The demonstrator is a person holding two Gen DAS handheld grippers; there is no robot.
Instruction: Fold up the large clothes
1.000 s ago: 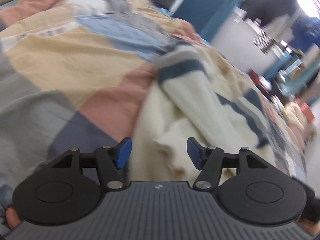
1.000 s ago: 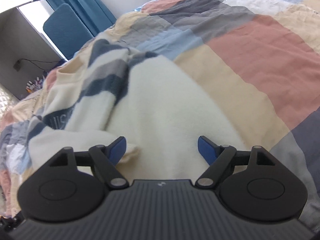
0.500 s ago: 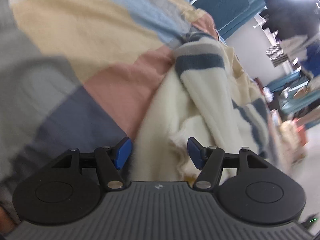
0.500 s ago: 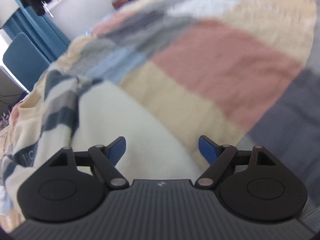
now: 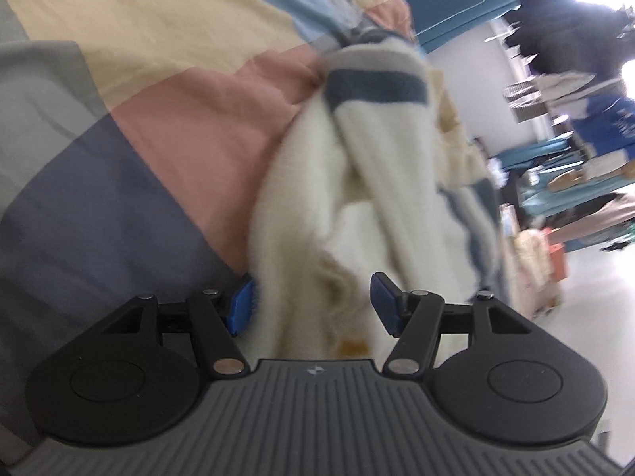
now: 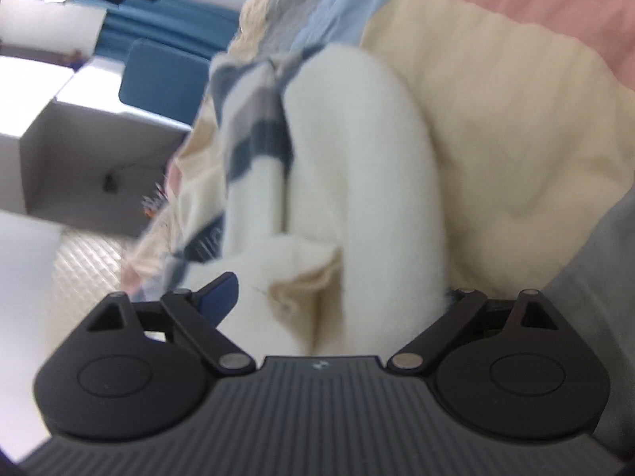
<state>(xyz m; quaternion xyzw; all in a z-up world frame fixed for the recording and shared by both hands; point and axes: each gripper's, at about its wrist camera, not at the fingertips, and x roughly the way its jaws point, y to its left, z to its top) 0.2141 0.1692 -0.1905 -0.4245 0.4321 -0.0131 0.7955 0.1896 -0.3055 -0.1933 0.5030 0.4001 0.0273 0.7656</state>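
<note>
Grippers fill the bottom of both wrist views, each pointed down at a cream fleece garment lying on a bed. Nearest the left gripper point(image 5: 313, 299), the garment point(image 5: 357, 182) bunches up between the blue pads; the jaws stand moderately apart, and although cloth sits in the gap, the pads do not seem to press on it, though blur makes this hard to settle. The right gripper point(image 6: 337, 297) has just been opening its jaws and they now stand very wide, straddling a folded cream edge of the same garment point(image 6: 357, 158); only the left blue pad shows, the other being hidden behind cloth. Neither gripper appears to hold the fabric yet. Further out, the garment runs away from both cameras in long rolled ridges, with navy and grey stripes near its far end. It lies rumpled and heaped, not flat, so the folding looks to be at an early stage: a grasp on the near edge comes first, and spreading, folding and smoothing all remain. Beyond it stretches the patchwork quilt point(image 5: 166, 131) in pink, tan, grey and blue, then a blurred room with a blue chair point(image 6: 162, 75).
</note>
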